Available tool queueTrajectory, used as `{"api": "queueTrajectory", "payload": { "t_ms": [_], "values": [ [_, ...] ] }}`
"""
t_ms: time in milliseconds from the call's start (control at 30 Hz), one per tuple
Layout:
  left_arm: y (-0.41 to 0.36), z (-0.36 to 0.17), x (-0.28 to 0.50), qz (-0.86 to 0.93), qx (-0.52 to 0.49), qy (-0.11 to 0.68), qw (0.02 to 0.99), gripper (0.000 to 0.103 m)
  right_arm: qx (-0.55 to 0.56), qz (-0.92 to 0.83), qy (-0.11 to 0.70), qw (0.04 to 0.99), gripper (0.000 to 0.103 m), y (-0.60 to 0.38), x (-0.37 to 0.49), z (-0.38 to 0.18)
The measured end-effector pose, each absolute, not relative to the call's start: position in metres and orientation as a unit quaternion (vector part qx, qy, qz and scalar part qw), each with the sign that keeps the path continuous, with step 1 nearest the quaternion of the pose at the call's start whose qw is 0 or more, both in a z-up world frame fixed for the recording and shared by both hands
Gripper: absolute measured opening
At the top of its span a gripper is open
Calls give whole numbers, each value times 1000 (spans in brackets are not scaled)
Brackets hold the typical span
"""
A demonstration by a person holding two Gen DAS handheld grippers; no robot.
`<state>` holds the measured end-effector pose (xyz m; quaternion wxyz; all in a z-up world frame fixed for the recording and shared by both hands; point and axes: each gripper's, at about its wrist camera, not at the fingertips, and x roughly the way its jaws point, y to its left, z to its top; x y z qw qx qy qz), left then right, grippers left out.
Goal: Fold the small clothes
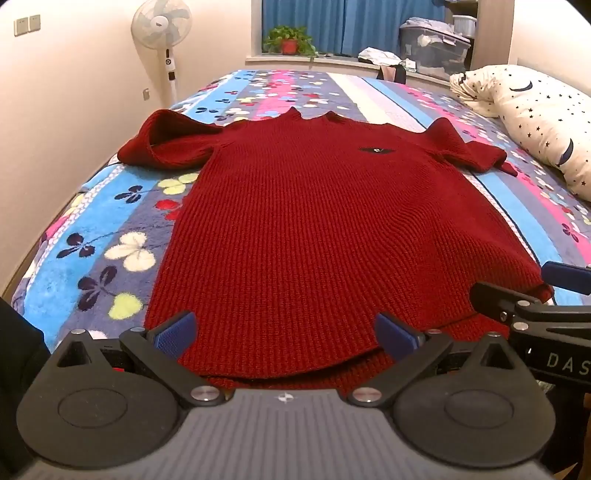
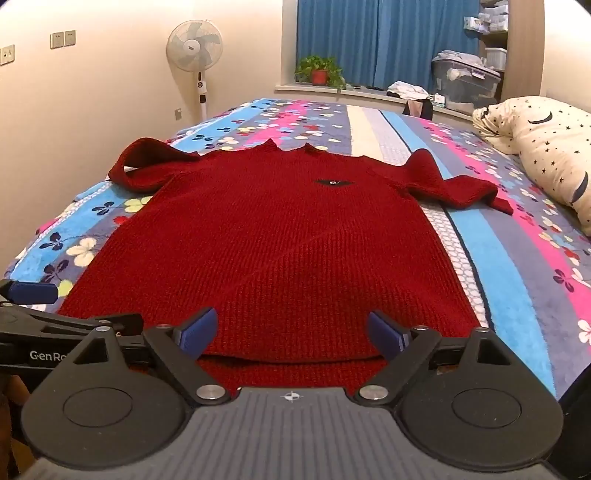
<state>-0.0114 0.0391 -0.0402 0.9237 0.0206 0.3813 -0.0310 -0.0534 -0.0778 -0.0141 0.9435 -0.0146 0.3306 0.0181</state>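
Observation:
A dark red knitted sweater [image 1: 314, 229] [image 2: 273, 243] lies spread flat on the bed, collar at the far end and hem nearest me. Its short sleeves bunch out at the far left and far right. A small black badge [image 1: 376, 150] sits on the chest. My left gripper [image 1: 284, 332] hovers open over the left part of the hem, blue pads wide apart with only cloth below them. My right gripper [image 2: 291, 332] stands open the same way over the right part of the hem. Each gripper shows at the edge of the other's view, the right gripper [image 1: 539, 295] and the left gripper [image 2: 48, 314].
The bed carries a striped flower-print blanket [image 1: 110, 236] [image 2: 517, 266]. A star-print pillow [image 1: 535, 122] [image 2: 546, 147] lies at the right. A standing fan [image 1: 164, 33], a potted plant [image 1: 290, 40] and storage bins [image 1: 432, 48] stand beyond the bed by blue curtains.

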Motion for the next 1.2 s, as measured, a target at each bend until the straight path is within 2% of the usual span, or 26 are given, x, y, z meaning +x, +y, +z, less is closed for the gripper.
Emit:
{"api": "queueTrajectory", "payload": {
  "t_ms": [1200],
  "values": [
    [34,-41,-10,-32,14,378,925,103,-16,22,322,946,89,-78,-55,-16]
  ]
}}
